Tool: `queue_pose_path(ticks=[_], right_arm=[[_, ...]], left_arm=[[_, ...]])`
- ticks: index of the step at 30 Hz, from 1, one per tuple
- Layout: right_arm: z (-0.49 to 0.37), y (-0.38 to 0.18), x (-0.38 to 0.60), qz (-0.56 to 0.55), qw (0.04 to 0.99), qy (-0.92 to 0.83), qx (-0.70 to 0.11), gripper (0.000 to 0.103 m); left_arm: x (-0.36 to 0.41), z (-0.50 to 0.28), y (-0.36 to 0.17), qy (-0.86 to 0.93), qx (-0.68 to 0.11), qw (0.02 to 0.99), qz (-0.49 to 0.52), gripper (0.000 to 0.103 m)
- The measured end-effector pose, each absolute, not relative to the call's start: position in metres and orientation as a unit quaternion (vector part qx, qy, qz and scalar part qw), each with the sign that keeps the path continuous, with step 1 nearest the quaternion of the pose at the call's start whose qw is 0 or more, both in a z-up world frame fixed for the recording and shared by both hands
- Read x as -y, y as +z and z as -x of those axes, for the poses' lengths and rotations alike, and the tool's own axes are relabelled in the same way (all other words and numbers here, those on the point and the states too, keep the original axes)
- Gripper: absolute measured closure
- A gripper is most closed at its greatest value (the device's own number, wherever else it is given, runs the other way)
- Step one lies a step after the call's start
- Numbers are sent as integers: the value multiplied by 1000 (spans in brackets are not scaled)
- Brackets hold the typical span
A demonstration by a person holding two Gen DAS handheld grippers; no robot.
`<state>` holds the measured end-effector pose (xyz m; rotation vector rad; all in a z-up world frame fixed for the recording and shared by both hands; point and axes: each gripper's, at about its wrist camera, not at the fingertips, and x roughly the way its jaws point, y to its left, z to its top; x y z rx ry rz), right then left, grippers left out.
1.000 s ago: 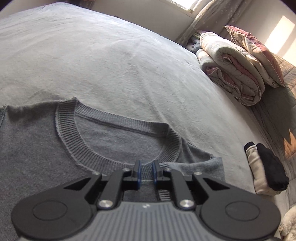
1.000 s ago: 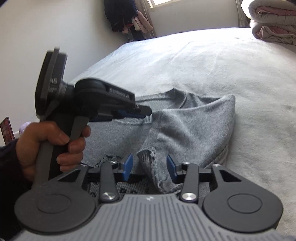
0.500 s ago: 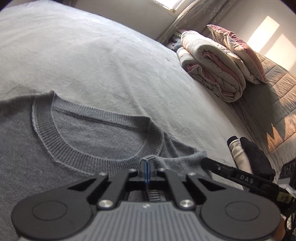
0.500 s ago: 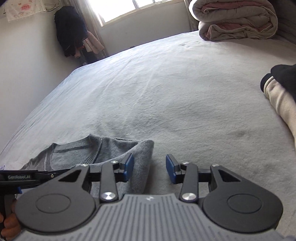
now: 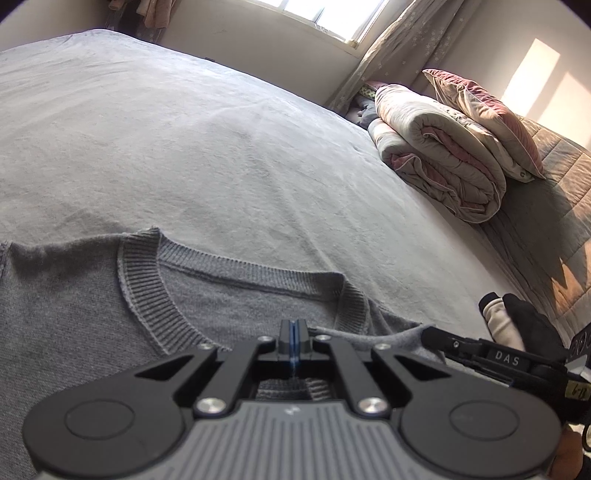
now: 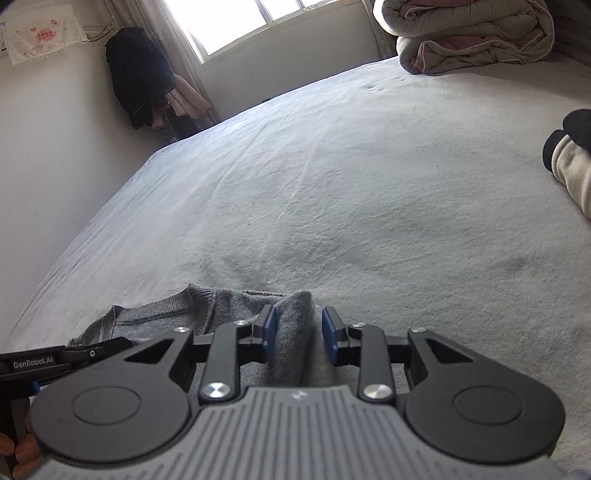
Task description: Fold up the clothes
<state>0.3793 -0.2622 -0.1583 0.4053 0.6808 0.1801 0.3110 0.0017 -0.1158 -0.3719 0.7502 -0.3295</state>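
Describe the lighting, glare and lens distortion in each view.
Left wrist view: fisheye bends the bed into a dome, dark vignette in the corners, warm sun patches on the wall beside the folded duvet. Right wrist view: window blown out white, dark clothes backlit, sweater and right gripper sharp.

Grey sweater (image 5: 74,317): runs off the left wrist view's left and bottom edges; hem unseen.
Fabric under the left gripper (image 5: 292,334): hidden behind the closed blue pads.
Folded cream-and-black garment (image 6: 574,162), right of the sweater: cut by the frame edge.
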Motion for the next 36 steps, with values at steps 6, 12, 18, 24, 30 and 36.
queue_pose_path(ticks=[6,12,18,24,30,36], right_arm=[[-384,-161,259,-197,918,90,-331,71],[-386,-163,253,-184,921,91,-330,89],[-367,-148,242,-155,925,89,-336,74],[-326,-124,231,-119,924,114,-344,69],[-279,-112,219,-95,922,137,-349,69],[-236,-105,213,-84,920,144,-355,69]], left_arm=[[-8,-312,-114,-145,-359,905,177,103],[-6,-316,-124,-130,-372,905,157,103],[-10,-308,-120,-131,-392,895,167,91],[-14,-279,-108,-147,-412,882,174,65],[-10,-244,-110,-158,-436,867,182,61],[-7,-210,-107,-173,-453,852,195,61]])
